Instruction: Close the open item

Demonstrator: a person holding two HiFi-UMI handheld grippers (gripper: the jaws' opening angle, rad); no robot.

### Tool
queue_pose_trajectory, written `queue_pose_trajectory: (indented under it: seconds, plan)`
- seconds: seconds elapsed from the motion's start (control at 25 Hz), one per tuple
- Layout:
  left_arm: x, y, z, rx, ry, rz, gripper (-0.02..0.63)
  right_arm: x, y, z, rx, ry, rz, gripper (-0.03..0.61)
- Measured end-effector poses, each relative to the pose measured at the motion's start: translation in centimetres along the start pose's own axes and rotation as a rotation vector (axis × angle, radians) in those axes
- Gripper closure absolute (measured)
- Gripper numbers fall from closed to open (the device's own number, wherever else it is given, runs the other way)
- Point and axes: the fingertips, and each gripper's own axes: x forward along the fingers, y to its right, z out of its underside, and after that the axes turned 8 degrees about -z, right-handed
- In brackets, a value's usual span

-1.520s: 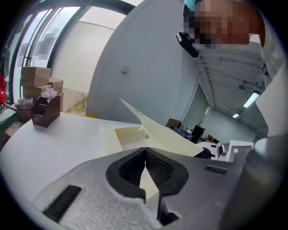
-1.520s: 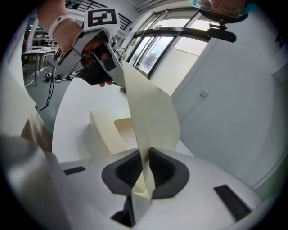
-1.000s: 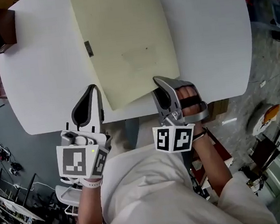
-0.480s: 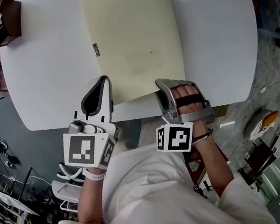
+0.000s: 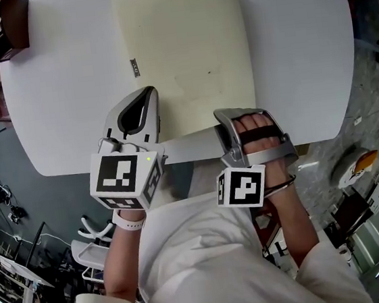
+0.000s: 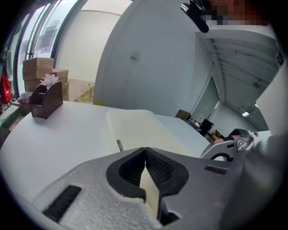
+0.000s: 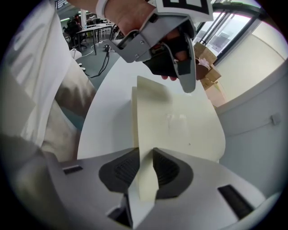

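Cream folder [image 5: 184, 46]: one | left claw [image 5: 146, 92], right claw [image 5: 221, 116]: two | white table [image 5: 54, 95]: one

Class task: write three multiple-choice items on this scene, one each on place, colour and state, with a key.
1. Where does the brown holder stand? A the far-left corner of the table B its near edge C the floor
2. What colour is the folder? A blue B cream C black
3. The right gripper is: A wide open B shut on the folder's edge C out of view
Key: 1 A, head view shows it there; 2 B, its cover is cream; 3 B, its jaws, just closed further, pinch the near edge.
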Motion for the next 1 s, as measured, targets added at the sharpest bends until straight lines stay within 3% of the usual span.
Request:
queue_pose_trajectory:
  seconds: [0.16, 0.52, 1.0]
  plan:
    - [1.3, 0.0, 0.5, 0.019, -0.053, 0.007, 0.588, 0.0, -0.2, 0.1, -0.03, -0.002, -0.046, 0.48]
    - [1.8, -0.1, 1.1, 0.021, -0.091, 0.005, 0.588, 0.4, -0.2, -0.1, -0.129, -0.054, -0.26, 0.472]
    - [1.6, -0.5, 0.8, 0.009, -0.075, 0.0, 0.588, 0.7, -0.4, 0.3, -0.138, -0.082, -0.3, 0.466]
